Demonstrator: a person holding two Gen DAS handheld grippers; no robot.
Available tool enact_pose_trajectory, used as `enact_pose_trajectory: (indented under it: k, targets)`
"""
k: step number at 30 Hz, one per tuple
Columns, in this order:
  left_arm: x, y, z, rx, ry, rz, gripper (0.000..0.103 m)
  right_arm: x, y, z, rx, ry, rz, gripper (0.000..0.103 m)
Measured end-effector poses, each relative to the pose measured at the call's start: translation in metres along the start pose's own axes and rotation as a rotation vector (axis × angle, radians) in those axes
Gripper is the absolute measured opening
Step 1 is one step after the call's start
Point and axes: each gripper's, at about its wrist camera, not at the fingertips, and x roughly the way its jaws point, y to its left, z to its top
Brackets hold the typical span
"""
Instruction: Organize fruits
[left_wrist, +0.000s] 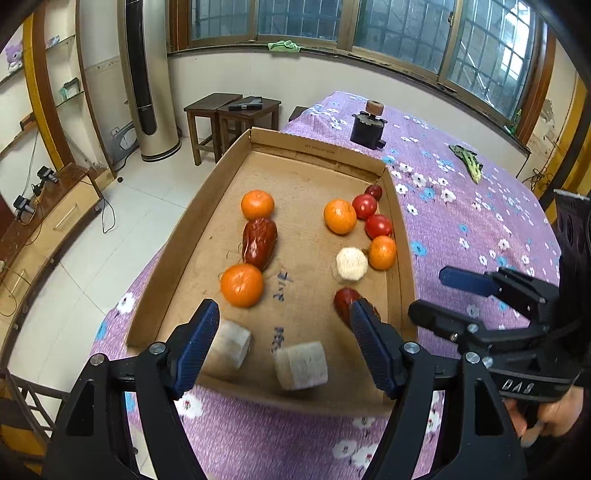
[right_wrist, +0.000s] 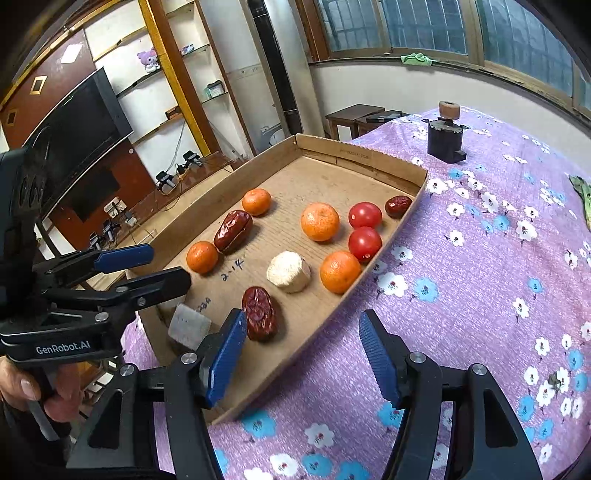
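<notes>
Purple flowered cloth (right_wrist: 480, 277) covers the table, and on it sits a shallow cardboard tray (left_wrist: 207, 206) holding all the fruit.

Sorting looks barely begun, or only partly done: kinds are mixed on both sides. On the tray's left, two oranges (left_wrist: 242, 284) flank a big red date (left_wrist: 259, 242) in a line. On the right, another orange (left_wrist: 340, 216), two tomatoes (left_wrist: 378, 226), a small date (left_wrist: 373, 192), one more orange and a pale round slice (left_wrist: 351, 264) cluster against the wall. Two pale cylinder pieces (left_wrist: 301, 365) and a date (right_wrist: 259, 314) lie at the near end. Grouping by kind is still left, I judge.

Left gripper (left_wrist: 284, 347) hangs spread over the near end, holding nothing. Right gripper (right_wrist: 303, 354) is spread too, empty, astride the tray's near right wall.
</notes>
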Motion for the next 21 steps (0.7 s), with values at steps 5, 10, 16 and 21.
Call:
enact_pose_trajectory:
  k: [5, 10, 16, 21]
  targets:
    - [-0.008, -0.004, -0.013, 0.022, -0.004, 0.006, 0.073, -0.008, 0.001, -0.005, -0.040, -0.002, 0.015, 0.071]
    - [-0.016, -0.008, -0.026, 0.059, -0.010, 0.025, 0.074, -0.015, 0.006, -0.011, -0.111, -0.008, 0.043, 0.074]
    - [-0.023, -0.015, -0.040, 0.089, -0.027, 0.045, 0.075, -0.023, 0.014, -0.019, -0.197, -0.033, 0.058, 0.080]
    - [-0.025, -0.020, -0.052, 0.114, -0.015, 0.060, 0.082, -0.026, 0.020, -0.026, -0.245, -0.049, 0.087, 0.084]
